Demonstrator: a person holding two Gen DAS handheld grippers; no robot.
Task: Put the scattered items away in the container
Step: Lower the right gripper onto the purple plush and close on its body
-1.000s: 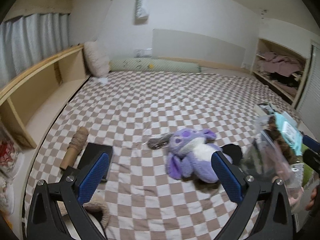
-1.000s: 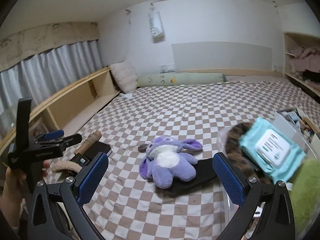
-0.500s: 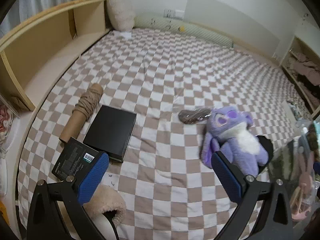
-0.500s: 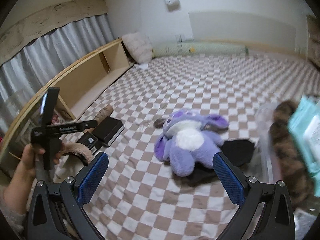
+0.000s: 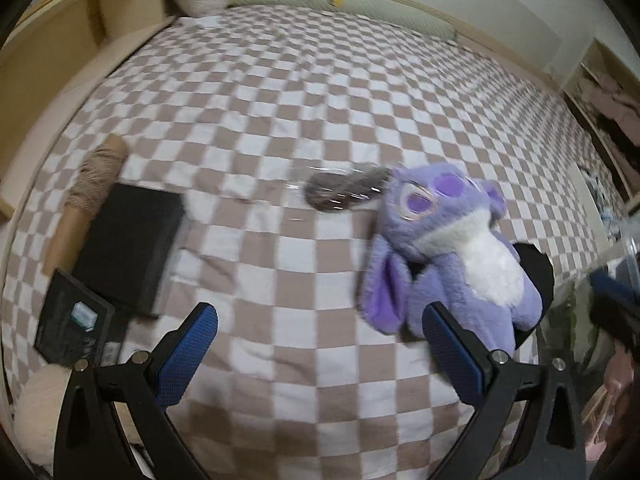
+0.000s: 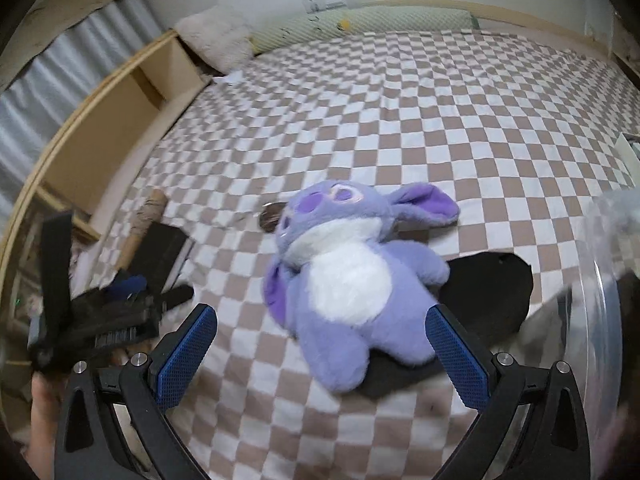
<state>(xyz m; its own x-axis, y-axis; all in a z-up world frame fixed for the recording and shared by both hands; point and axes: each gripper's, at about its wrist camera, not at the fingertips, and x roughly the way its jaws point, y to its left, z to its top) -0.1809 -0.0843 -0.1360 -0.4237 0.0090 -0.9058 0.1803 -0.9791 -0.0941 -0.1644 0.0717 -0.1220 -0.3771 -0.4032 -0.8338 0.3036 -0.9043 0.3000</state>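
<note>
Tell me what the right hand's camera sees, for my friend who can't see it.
A purple plush toy lies on its back on a checkered bedspread, partly on a black cloth, framed by the open right gripper. A black box lies further left.

No text or label can be read.

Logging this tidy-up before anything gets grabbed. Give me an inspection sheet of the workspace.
Surface: checkered bedspread, wrinkled.
Job's things: purple plush toy lying partly on a black cloth; black box; twine spool; small dark packet; clear container at right.
Clutter: smaller black box.
Grippers: left tool open, empty; right tool open, empty.
Cables: nothing seen.
Surroundings: wooden shelf, pillow, bolster.
</note>
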